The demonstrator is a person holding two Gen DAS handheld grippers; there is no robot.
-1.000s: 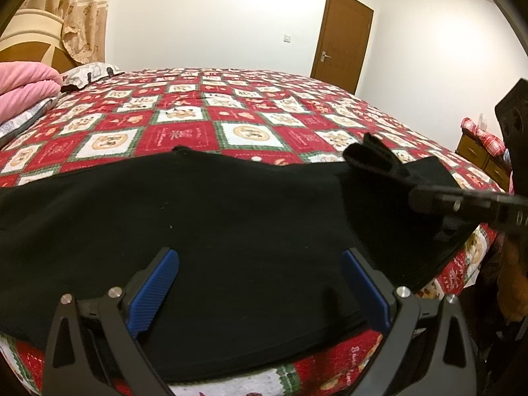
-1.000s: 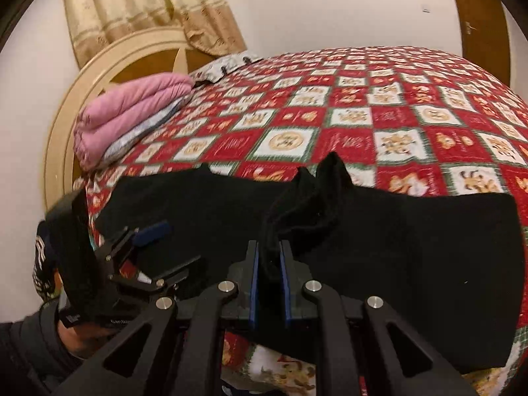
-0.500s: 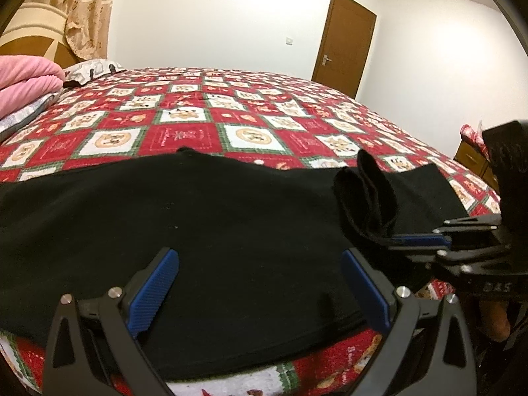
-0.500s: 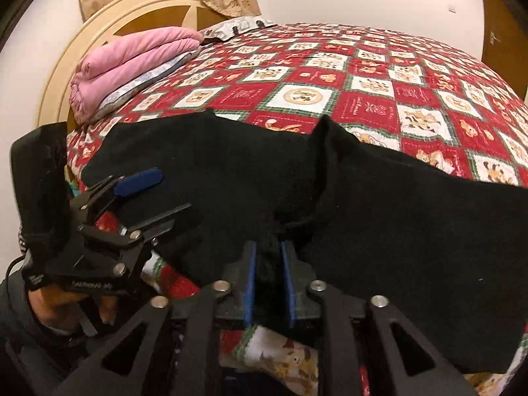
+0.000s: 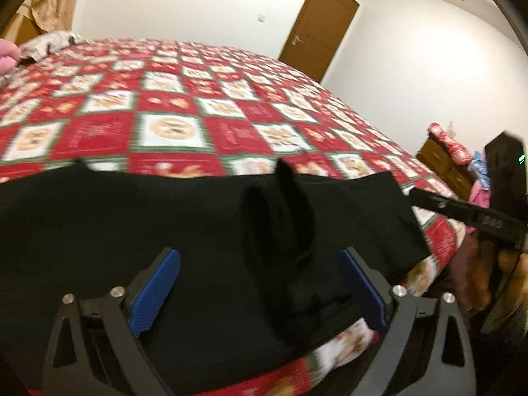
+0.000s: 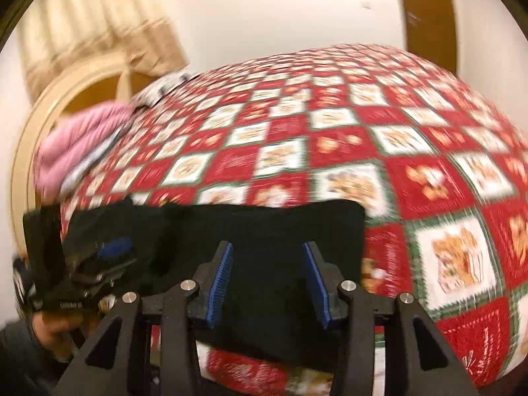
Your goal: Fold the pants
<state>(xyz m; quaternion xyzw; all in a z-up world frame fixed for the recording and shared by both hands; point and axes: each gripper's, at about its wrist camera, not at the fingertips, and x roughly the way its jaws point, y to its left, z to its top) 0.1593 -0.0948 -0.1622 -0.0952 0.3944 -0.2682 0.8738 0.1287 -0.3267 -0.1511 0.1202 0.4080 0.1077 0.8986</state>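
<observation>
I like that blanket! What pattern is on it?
Red-and-white checked bedspread, clearest in left wrist view.

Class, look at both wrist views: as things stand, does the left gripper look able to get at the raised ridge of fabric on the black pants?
Probably yes. The left gripper is open, and the ridge of the black pants rises just ahead of its jaws with nothing between. The right gripper is open and off to the side.

Pants (image 5: 165, 231) across the bed's (image 5: 231, 99) near edge, blankets (image 6: 76, 145) at the headboard (image 6: 19, 165)

Right gripper (image 6: 268, 283) jaws just opening, off the pants (image 6: 264, 231) fold.
</observation>
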